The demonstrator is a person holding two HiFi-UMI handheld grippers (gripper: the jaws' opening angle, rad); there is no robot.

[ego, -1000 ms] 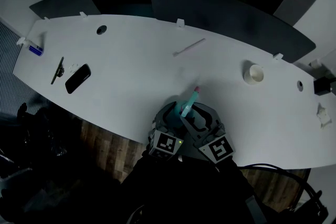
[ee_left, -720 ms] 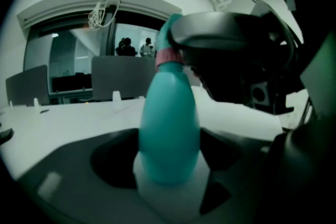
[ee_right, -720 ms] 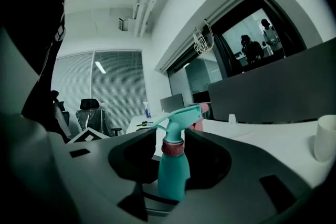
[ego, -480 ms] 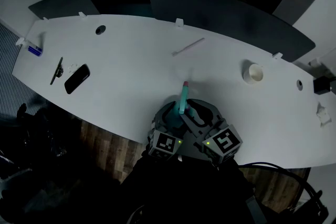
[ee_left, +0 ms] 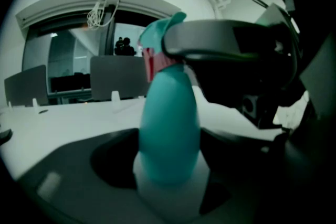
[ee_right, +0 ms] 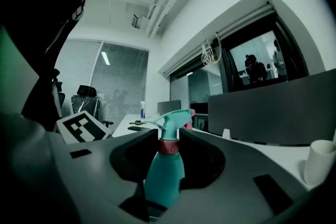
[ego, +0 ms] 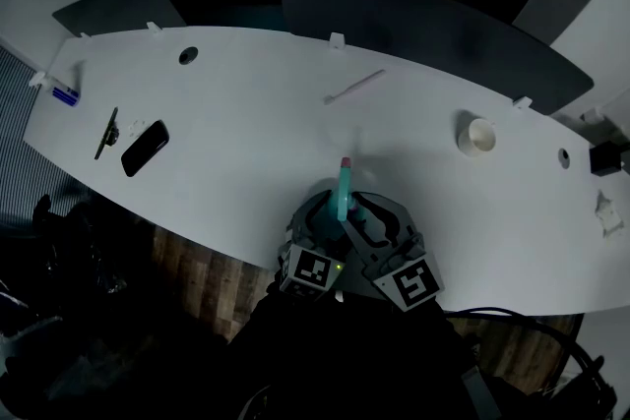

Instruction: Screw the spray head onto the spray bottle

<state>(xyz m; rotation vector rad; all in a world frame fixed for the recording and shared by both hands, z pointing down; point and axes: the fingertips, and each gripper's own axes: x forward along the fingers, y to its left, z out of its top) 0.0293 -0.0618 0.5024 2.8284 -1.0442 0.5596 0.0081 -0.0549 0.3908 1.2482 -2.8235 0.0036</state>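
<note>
A teal spray bottle with a red collar stands upright just above the table's near edge, between my two grippers. My left gripper is shut on the bottle's body, its dark jaws on both sides low down. My right gripper reaches in from the right at the top. Its jaws are closing, and their tips flank the neck of the teal spray head just above the collar. In the left gripper view, one right jaw crosses in front of the spray head.
On the white table lie a black phone, a dark tool and a small blue item at the left. A white stick lies in the middle and a white cup at the right. Dark partitions stand behind.
The spray head's nozzle has swung from pointing up-right to nearly straight ahead. The right gripper's marker cube twisted outward, then came back. The left gripper has stayed put.
</note>
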